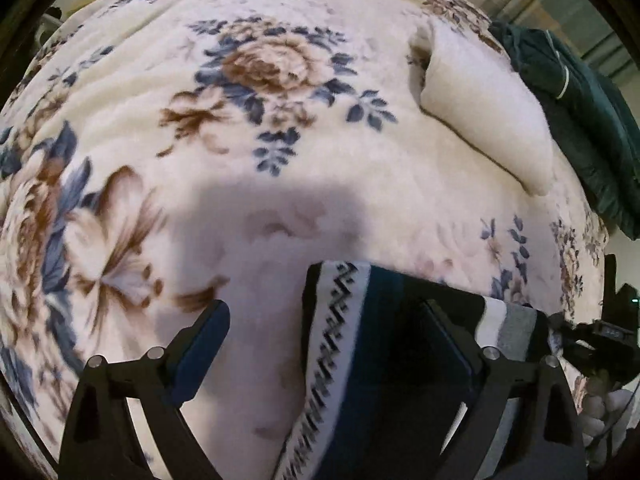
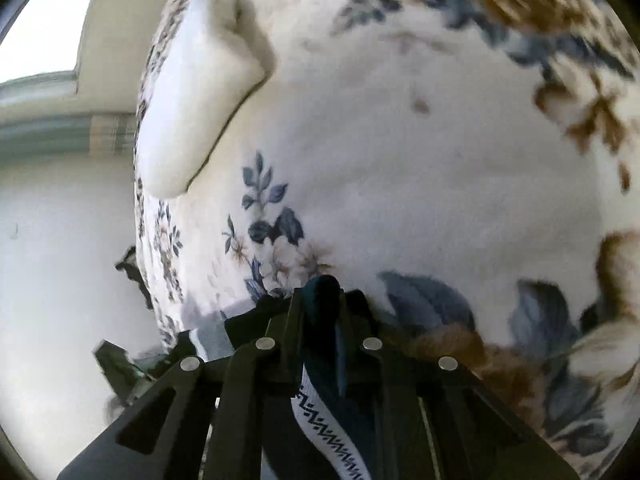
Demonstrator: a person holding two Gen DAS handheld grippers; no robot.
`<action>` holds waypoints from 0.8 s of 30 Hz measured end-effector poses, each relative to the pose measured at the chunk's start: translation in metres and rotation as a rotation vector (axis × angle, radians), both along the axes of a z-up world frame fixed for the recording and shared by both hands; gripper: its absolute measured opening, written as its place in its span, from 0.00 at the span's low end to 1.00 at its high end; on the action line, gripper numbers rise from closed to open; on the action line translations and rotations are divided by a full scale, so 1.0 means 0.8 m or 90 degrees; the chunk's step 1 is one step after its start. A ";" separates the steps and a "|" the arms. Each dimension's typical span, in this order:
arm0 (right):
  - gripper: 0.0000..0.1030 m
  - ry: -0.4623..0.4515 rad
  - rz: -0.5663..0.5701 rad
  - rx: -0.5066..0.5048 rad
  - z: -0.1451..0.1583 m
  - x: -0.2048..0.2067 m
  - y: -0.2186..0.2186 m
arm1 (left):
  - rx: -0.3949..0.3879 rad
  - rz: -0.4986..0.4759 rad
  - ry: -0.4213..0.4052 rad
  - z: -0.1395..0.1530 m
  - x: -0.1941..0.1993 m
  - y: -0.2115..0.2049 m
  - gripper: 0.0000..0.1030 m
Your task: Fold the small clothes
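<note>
A small dark teal garment (image 1: 376,344) with a white zigzag-patterned band lies on the floral blanket (image 1: 280,120), draped between my left gripper's fingers and over the right finger. My left gripper (image 1: 324,332) is open, jaws wide apart, around the garment's edge. In the right wrist view my right gripper (image 2: 320,300) is shut on a fold of the same teal garment (image 2: 320,288), with the white patterned band (image 2: 324,428) trailing back between the fingers. The right gripper also shows at the right edge of the left wrist view (image 1: 588,340).
A white folded cloth (image 1: 484,104) lies on the blanket at the back right, also in the right wrist view (image 2: 200,92). A dark green garment pile (image 1: 576,112) sits beyond it at the bed's edge. The bed edge and pale floor (image 2: 60,240) lie to the left of the right gripper.
</note>
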State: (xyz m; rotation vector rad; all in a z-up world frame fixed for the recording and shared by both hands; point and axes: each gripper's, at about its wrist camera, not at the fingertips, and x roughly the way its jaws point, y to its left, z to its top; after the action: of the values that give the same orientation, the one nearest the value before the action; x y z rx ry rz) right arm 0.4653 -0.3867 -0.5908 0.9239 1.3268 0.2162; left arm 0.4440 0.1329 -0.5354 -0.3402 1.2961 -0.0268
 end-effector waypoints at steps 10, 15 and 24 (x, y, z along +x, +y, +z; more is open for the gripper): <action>0.60 0.202 -0.011 0.108 -0.039 -0.191 -0.014 | -0.082 0.074 0.023 0.017 -0.142 0.032 0.93; 0.12 0.201 -0.050 0.184 -0.054 -0.243 0.014 | -0.098 0.096 0.060 -0.003 -0.172 0.032 0.93; 0.27 0.173 0.066 0.067 -0.026 -0.229 0.021 | -0.120 0.057 0.034 -0.006 -0.140 0.037 0.93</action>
State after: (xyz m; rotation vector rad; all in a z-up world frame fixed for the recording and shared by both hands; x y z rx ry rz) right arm 0.2820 -0.3698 -0.6117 0.9993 1.6280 0.2479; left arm 0.3316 0.1624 -0.5404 -0.5638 1.3338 -0.0642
